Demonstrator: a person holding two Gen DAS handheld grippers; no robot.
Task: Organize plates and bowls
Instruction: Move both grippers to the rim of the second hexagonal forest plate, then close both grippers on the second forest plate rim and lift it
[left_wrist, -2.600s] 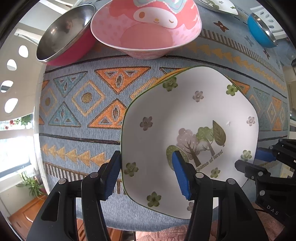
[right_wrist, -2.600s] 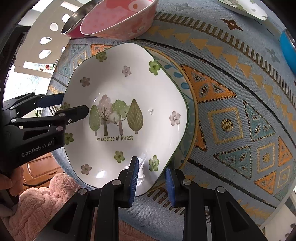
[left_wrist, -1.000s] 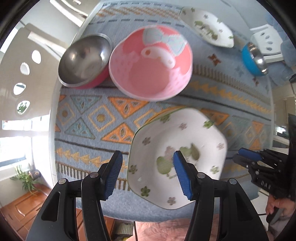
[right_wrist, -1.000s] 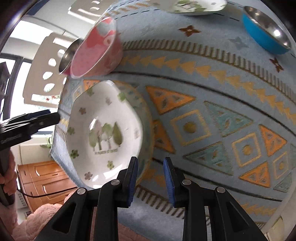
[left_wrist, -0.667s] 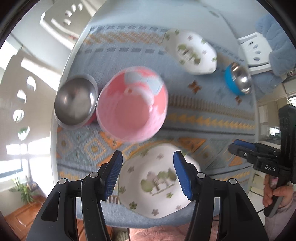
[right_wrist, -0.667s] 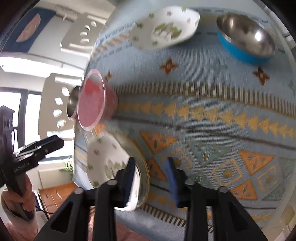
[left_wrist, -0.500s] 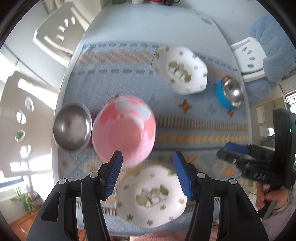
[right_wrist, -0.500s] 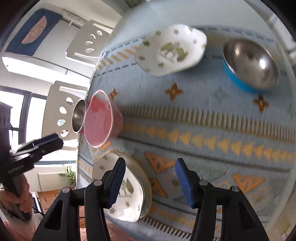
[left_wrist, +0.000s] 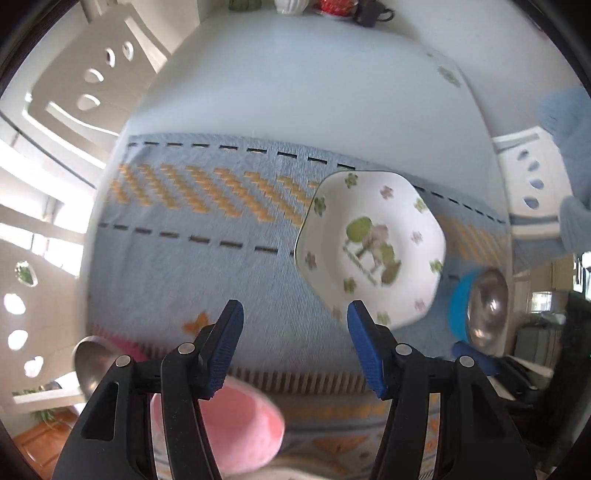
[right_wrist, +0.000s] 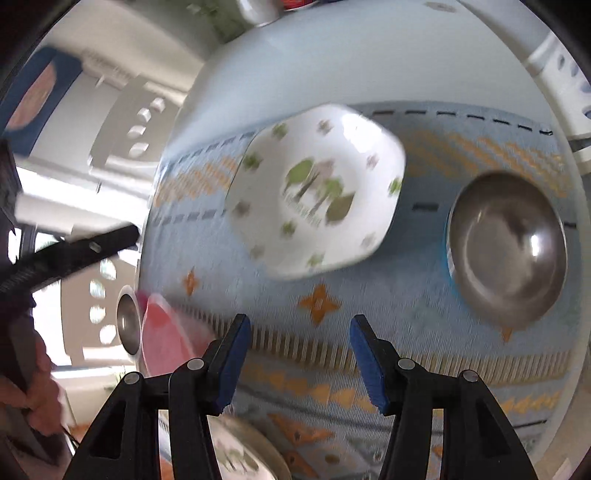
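Left gripper (left_wrist: 293, 339): jaws spread and opening, nothing between the blue pads; it hangs above the patterned cloth (left_wrist: 192, 258), pointing steeply down.
Right gripper (right_wrist: 299, 354): jaws apart, empty, over the cloth near an orange star motif (right_wrist: 319, 303).
Target (judged): the white flowered plate (left_wrist: 373, 251) with the tree print, lying alone at the far side of the cloth. It sits just ahead and to the right of the left gripper, and ahead of the right gripper in the right wrist view.
Other dishes: a blue steel-lined bowl (right_wrist: 508, 247) just beside the plate on its right; a pink bowl (left_wrist: 236, 432) and a steel bowl (left_wrist: 92, 363) at the near left; part of another plate (right_wrist: 240, 458) at the bottom edge of the right wrist view.
Step in hand (judged): reaching for the far plate, likely to join it with the near one.
How to do it well: 1 pad should slip under the raised rim and 1 over it, on the near edge. Both views are blurred, so slowing down before closing would help.
Risk: the glazed rim may slide or tip; the blue bowl beside it could be knocked.
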